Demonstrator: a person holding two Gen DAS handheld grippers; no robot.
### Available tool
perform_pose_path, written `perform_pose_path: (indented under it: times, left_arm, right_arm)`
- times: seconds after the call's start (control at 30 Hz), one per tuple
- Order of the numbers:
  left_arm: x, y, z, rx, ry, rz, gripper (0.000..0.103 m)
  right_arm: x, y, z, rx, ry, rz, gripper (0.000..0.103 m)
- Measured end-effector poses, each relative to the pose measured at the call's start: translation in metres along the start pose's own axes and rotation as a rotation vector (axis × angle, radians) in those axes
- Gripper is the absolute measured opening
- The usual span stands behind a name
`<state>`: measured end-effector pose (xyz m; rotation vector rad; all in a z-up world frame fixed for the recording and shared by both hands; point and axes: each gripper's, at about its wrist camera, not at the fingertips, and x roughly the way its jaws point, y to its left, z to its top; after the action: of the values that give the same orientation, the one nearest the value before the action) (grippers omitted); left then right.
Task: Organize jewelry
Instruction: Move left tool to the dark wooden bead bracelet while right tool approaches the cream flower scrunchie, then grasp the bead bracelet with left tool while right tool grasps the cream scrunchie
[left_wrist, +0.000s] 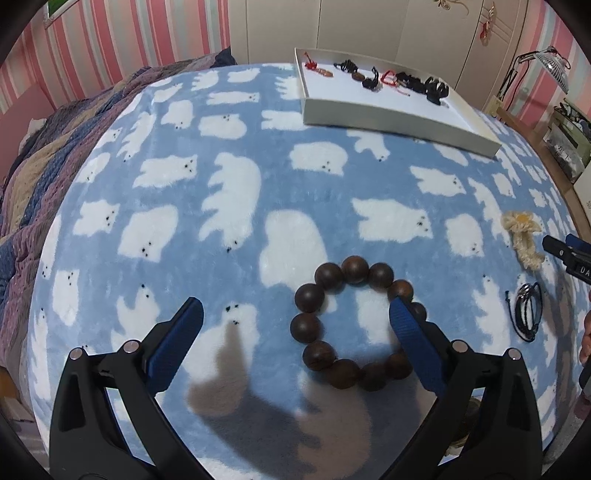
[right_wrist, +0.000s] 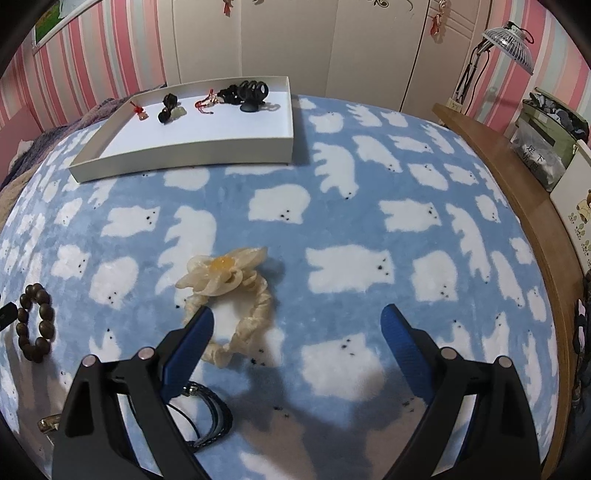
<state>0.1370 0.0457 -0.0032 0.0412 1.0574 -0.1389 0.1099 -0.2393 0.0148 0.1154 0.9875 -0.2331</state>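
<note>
A dark wooden bead bracelet (left_wrist: 332, 325) lies on the blue bear-print blanket; it also shows in the right wrist view (right_wrist: 37, 326). My left gripper (left_wrist: 295, 312) is open above it, its right finger over the bracelet's right side. A cream flower scrunchie (right_wrist: 229, 295) lies on the blanket; it also shows in the left wrist view (left_wrist: 522, 236). My right gripper (right_wrist: 297, 317) is open just behind it, its left finger over the scrunchie's near left part. A black braided cord bracelet (right_wrist: 212, 413) lies under that finger; it also shows in the left wrist view (left_wrist: 528, 314). A white tray (left_wrist: 399, 114) (right_wrist: 184, 155) holds several small jewelry pieces.
A wooden bed edge (right_wrist: 517, 192) runs along the right. A fan lamp (right_wrist: 509, 44) and bags stand beyond it. A striped quilt (left_wrist: 44, 155) lies at the left. White wardrobe doors (right_wrist: 332, 48) stand behind the bed.
</note>
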Motion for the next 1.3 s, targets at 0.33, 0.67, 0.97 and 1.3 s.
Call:
perform_pose_path:
  times: [0.33, 0.67, 0.97, 1.3]
  left_arm:
    - [0.02, -0.011, 0.001, 0.03, 0.061, 0.0, 0.074]
    - [0.03, -0.007, 0.008, 0.012, 0.082, 0.004, 0.048]
    - [0.032, -0.008, 0.012, 0.016, 0.077, 0.003, 0.04]
    - [0.035, -0.01, 0.02, 0.012, 0.068, 0.001, 0.028]
  right_arm:
    - [0.016, 0.003, 0.003, -0.019, 0.024, -0.03, 0.092]
    - [0.033, 0.011, 0.004, -0.05, 0.066, -0.024, 0.076]
    - [0.04, 0.02, 0.008, -0.069, 0.078, -0.006, 0.059]
    - [0.042, 0.026, 0.009, -0.067, 0.087, 0.068, 0.028]
